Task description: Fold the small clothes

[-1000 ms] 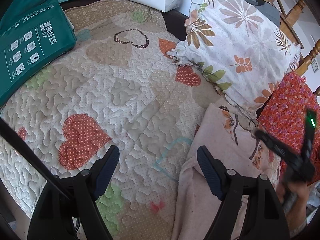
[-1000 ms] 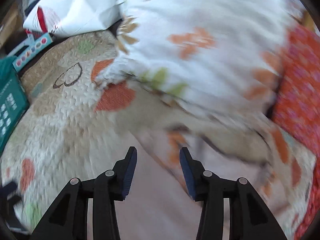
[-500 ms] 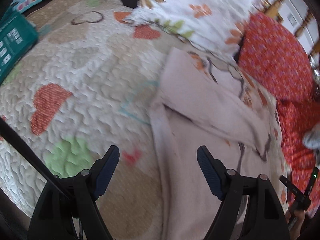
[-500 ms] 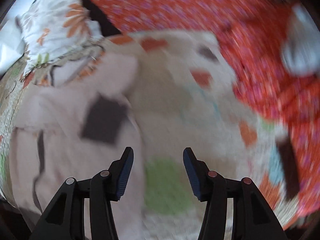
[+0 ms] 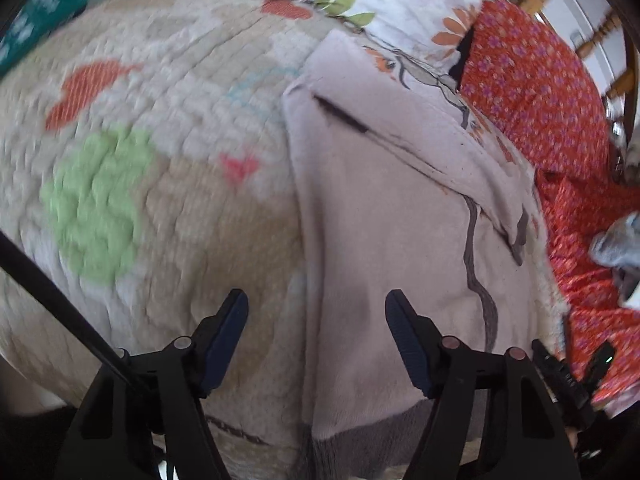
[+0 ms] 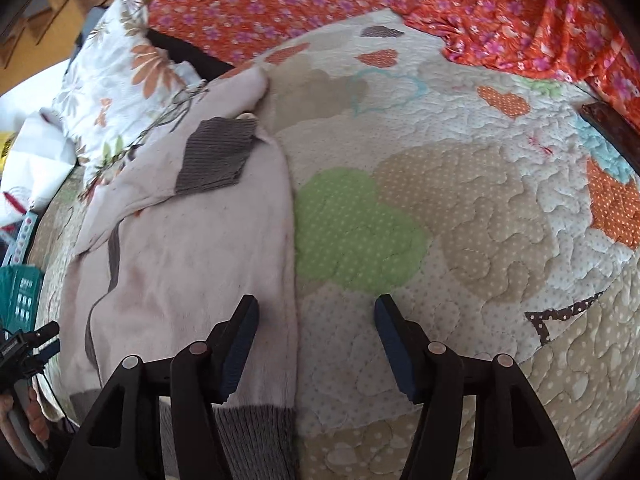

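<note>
A pale pink fleece top with grey ribbed hem and cuffs lies on the heart-patterned quilt, its sleeves folded across the body. My left gripper is open and empty, hovering over the top's left edge near the hem. In the right wrist view the same top lies at the left with a grey cuff folded onto it. My right gripper is open and empty over the top's right edge and the quilt.
A white floral pillow and an orange flowered cloth lie at the far side, also seen as pillow and cloth. A teal bag sits at the far left. Wooden chair rails stand beyond.
Both grippers have swung from the pillow end down toward the top's hem end. The right gripper's jaws have opened wider. Nothing was picked up.
</note>
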Action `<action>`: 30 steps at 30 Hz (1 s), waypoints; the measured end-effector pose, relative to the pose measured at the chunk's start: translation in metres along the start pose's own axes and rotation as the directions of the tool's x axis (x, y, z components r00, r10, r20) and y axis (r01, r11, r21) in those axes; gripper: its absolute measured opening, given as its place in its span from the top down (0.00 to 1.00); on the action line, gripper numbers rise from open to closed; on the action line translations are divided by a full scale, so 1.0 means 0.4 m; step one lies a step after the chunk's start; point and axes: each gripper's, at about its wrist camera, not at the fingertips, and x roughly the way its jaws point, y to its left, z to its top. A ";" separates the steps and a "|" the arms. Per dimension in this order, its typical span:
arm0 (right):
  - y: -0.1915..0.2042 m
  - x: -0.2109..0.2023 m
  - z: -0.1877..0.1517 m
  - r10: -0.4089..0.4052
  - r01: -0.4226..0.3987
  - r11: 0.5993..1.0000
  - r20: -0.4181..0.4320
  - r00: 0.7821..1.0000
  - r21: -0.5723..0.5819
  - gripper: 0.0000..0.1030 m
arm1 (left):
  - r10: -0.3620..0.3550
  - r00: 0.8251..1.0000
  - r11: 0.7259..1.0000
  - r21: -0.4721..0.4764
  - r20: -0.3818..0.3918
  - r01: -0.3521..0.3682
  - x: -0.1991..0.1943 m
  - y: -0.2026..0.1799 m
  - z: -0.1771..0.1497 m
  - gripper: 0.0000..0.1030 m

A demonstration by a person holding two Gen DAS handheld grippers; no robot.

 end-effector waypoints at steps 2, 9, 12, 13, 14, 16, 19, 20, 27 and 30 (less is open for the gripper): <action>-0.001 -0.005 -0.014 0.054 -0.054 0.998 0.002 0.999 0.038 0.36 | -0.043 0.999 0.998 -0.049 0.030 0.045 -0.013 0.023 -0.021 0.32; 0.015 -0.011 -0.045 0.152 -0.151 0.987 0.002 0.988 0.047 0.36 | -0.092 0.994 0.995 -0.040 0.050 0.094 -0.010 0.012 -0.077 0.32; 0.013 -0.015 -0.053 0.208 -0.207 0.973 0.002 0.978 0.103 0.36 | -0.128 0.991 0.991 -0.029 0.043 0.129 -0.006 -0.008 -0.098 0.31; 0.012 -0.016 -0.056 0.224 -0.223 0.968 0.001 0.975 0.114 0.36 | -0.160 0.987 0.987 -0.024 0.025 0.161 -0.001 -0.017 -0.110 0.31; 0.012 -0.014 -0.058 0.243 -0.241 0.963 -0.004 0.970 0.122 0.37 | -0.190 0.982 0.981 -0.025 0.000 0.190 0.006 -0.019 -0.118 0.32; 0.020 0.002 -0.071 0.309 -0.300 0.942 -0.038 0.950 0.147 0.41 | -0.199 0.980 0.980 -0.012 -0.013 0.199 0.015 -0.035 -0.148 0.32; 0.059 -0.001 -0.090 0.275 -0.271 0.958 -0.036 0.961 0.090 0.41 | -0.116 0.993 0.989 0.089 0.001 0.116 0.016 -0.076 -0.174 0.32; 0.070 -0.002 -0.092 0.263 -0.259 0.963 -0.041 0.964 0.071 0.47 | -0.090 0.996 0.990 0.110 0.001 0.090 0.016 -0.084 -0.179 0.42; 0.096 0.001 -0.095 0.223 -0.218 0.973 -0.076 0.972 0.075 0.92 | -0.032 0.999 0.985 0.170 -0.003 0.032 -0.030 -0.091 -0.133 0.90; 0.103 -0.020 -0.111 0.262 -0.256 0.965 -0.118 0.958 0.064 0.93 | -0.023 1.000 0.980 0.200 0.021 0.018 -0.098 -0.085 -0.126 0.90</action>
